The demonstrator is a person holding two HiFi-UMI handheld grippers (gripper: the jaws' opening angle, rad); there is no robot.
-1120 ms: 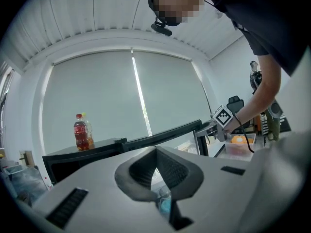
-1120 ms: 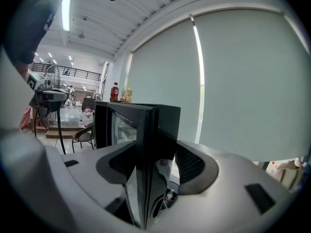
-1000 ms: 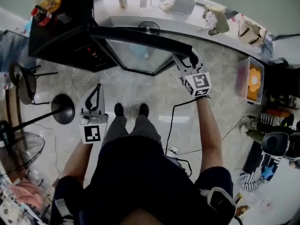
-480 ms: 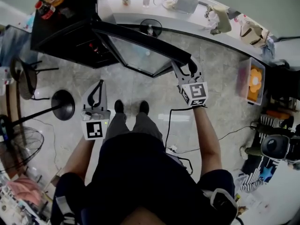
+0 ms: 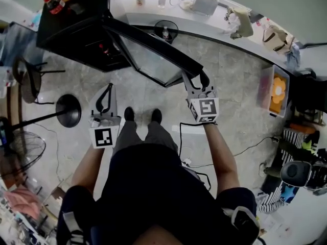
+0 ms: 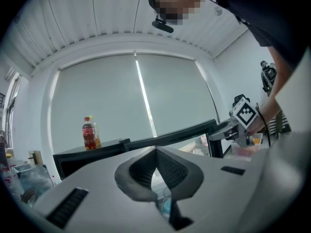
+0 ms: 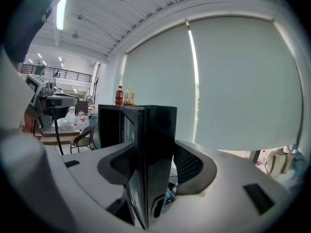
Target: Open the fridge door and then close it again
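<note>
Black fridge (image 5: 76, 34), bottles (image 5: 53, 3) on top, stands open; right gripper (image 5: 195, 79) clamps its glass door (image 5: 148, 60), left gripper (image 5: 108, 89) closed, empty.

No writing can be read; the label on the red bottle (image 6: 88, 134) is too small.

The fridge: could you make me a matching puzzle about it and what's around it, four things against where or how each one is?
1. black-framed glass fridge door
2. right hand-held gripper
3. left hand-held gripper
4. red-capped cola bottle

A. standing on top of the black fridge
B. swung open
C. shut, empty, held away from the fridge
D. clamped on the door's free edge

Pairs: 1-B, 2-D, 3-C, 4-A.
The right hand-held gripper's jaws have just been closing, the door edge between them.
</note>
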